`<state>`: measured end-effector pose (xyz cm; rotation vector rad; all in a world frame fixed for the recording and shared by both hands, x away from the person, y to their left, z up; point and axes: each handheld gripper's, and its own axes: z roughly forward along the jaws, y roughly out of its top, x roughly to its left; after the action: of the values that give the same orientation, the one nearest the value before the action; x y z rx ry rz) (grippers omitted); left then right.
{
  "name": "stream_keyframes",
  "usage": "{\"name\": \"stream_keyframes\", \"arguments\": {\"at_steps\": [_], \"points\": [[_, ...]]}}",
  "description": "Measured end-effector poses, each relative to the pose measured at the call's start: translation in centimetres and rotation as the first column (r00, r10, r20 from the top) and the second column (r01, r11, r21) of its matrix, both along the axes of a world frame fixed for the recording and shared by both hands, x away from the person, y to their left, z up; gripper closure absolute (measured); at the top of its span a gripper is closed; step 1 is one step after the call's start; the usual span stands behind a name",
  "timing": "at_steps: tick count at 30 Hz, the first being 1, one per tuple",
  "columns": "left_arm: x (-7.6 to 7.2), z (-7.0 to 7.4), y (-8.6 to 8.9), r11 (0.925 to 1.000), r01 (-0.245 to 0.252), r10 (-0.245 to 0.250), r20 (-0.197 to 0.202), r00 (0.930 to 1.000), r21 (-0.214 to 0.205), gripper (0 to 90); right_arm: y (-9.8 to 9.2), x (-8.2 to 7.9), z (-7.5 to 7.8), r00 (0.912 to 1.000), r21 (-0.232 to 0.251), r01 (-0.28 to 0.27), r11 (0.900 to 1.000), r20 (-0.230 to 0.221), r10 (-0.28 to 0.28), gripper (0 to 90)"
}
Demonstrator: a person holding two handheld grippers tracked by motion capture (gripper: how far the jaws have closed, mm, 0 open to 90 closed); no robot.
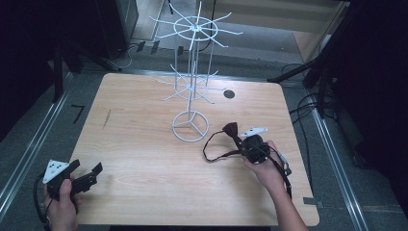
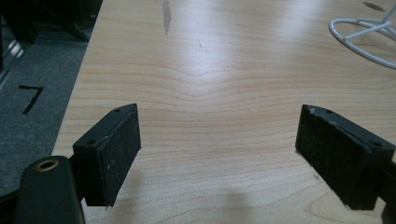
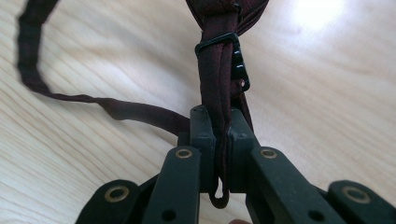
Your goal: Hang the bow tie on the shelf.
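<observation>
A dark maroon bow tie [image 1: 231,130] with a thin neck strap [image 1: 211,150] lies right of the table's middle. My right gripper [image 1: 242,142] is shut on the strap just behind the bow. In the right gripper view the folded strap [image 3: 216,79] runs up between the closed jaws of my right gripper [image 3: 221,128], with a small black clasp [image 3: 239,67] beside it. The rest of the strap loops off to the left on the wood. My left gripper [image 1: 87,168] hovers at the near left corner, open, with nothing between its pads [image 2: 122,144].
A white wire display rack [image 1: 192,82] stands on its ring base [image 1: 190,126] at the table's middle back, its prongs spreading at two levels. A round black hole [image 1: 229,94] is in the wooden table [image 1: 139,144]. The rack base [image 2: 362,35] shows far right in the left gripper view.
</observation>
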<state>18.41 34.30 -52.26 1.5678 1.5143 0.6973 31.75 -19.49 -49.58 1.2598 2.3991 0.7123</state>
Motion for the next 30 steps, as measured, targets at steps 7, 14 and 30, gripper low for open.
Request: {"name": "stream_keyframes", "arguments": {"at_steps": [7, 14, 30], "points": [[0.0, 0.0, 0.0, 1.0000, 0.001, -0.001, 0.003, 1.0000, 0.001, 14.9, 0.3, -1.0, 1.8, 0.9928, 0.078, 0.007, 0.9970, 0.119, -0.016, 86.2], [0.0, 0.0, 0.0, 1.0000, 0.000, 0.000, 0.003, 1.0000, -0.003, 14.9, 0.5, -1.4, 2.8, 0.9826, 0.115, 0.007, 0.9934, 0.184, -0.028, 86.1], [0.0, 0.0, 0.0, 1.0000, -0.001, 0.001, 0.004, 1.0000, -0.004, 14.9, 0.3, -2.6, 5.3, 0.9475, 0.176, -0.012, 0.9843, 0.317, -0.045, 86.0]]}}
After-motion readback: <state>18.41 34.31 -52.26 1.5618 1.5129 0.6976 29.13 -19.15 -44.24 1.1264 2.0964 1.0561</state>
